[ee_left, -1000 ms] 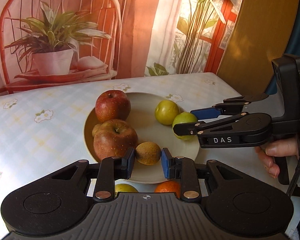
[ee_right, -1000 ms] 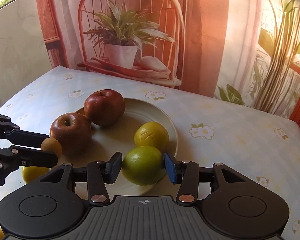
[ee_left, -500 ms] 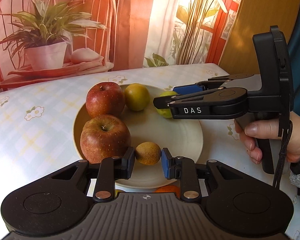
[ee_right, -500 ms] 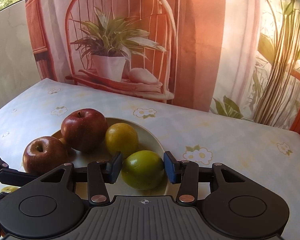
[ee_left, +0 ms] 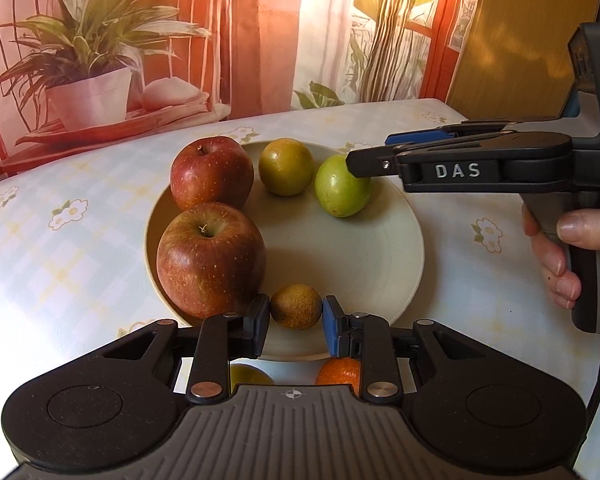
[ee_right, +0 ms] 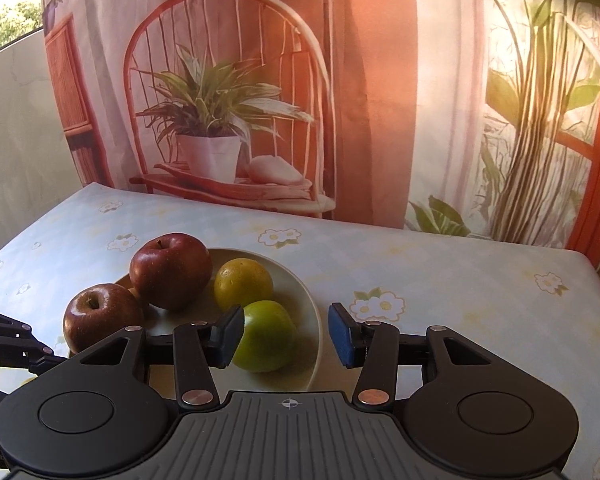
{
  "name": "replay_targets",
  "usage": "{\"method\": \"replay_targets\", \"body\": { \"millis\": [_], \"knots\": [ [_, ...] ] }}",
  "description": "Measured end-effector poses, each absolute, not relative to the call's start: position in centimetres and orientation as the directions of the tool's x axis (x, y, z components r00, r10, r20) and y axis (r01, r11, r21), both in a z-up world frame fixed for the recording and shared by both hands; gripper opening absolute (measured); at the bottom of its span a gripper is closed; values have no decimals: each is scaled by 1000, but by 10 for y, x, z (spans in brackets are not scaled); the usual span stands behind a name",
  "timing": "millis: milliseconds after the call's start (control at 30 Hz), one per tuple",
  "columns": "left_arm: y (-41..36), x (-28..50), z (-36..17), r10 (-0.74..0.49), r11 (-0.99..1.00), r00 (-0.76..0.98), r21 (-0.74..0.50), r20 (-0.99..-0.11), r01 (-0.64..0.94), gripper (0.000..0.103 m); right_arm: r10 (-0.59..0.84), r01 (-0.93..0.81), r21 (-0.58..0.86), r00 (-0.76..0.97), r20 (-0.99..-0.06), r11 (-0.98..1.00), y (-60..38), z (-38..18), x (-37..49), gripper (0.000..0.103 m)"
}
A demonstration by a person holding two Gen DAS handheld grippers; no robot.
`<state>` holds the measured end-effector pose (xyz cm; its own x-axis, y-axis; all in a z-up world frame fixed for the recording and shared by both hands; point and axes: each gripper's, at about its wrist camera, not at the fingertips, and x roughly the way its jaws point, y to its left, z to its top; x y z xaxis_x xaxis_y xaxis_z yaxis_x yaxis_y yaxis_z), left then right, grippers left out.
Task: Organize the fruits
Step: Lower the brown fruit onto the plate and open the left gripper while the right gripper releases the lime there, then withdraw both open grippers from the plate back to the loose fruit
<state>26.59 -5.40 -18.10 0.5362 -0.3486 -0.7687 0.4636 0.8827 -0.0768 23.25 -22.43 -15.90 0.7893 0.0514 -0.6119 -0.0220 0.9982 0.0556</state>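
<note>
We start at the left tool [ee_left: 296, 318]. Its two pads are narrow and sit on both sides of a small brown fruit [ee_left: 296, 306], which is directly ahead of it, between the fingertips, at the near edge of the plate [ee_left: 384, 264]. We judge that the fruit is held, though we cannot tell if it rests on the plate or hangs just above it. This fruit is round, rough and dull brown with small speckles, so it has no real long axis. Just to the left of this tool is a big red apple [ee_left: 211, 259], almost touching the left pad, and a second apple [ee_left: 212, 172] is farther ahead.

The right tool [ee_right: 286, 336] is wide. The green fruit [ee_right: 266, 336] lies on the plate between its pads, close to the left pad and apart from the right one. We think this tool has released it. The green fruit is smooth, shiny and nearly round. A yellow fruit [ee_right: 243, 282] is just ahead of it.
</note>
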Motion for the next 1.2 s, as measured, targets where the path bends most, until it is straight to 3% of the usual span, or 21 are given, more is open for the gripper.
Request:
{"method": "replay_targets", "body": {
  "millis": [667, 1033, 1200],
  "knots": [
    [-12, 235, -154, -356, 911, 581, -134, -732, 389, 31, 28, 79, 164, 824, -565, 983, -211, -143, 137, 43],
    [20, 186, -141, -322, 929, 647, -99, -691, 356, 31, 23, 70, 137, 812, -583, 988, -164, -139, 89, 43],
    [33, 164, -146, -346, 929, 643, -152, -683, 338, 31, 21, 88, 155, 805, -593, 984, -149, -143, 67, 43]
  ]
}}
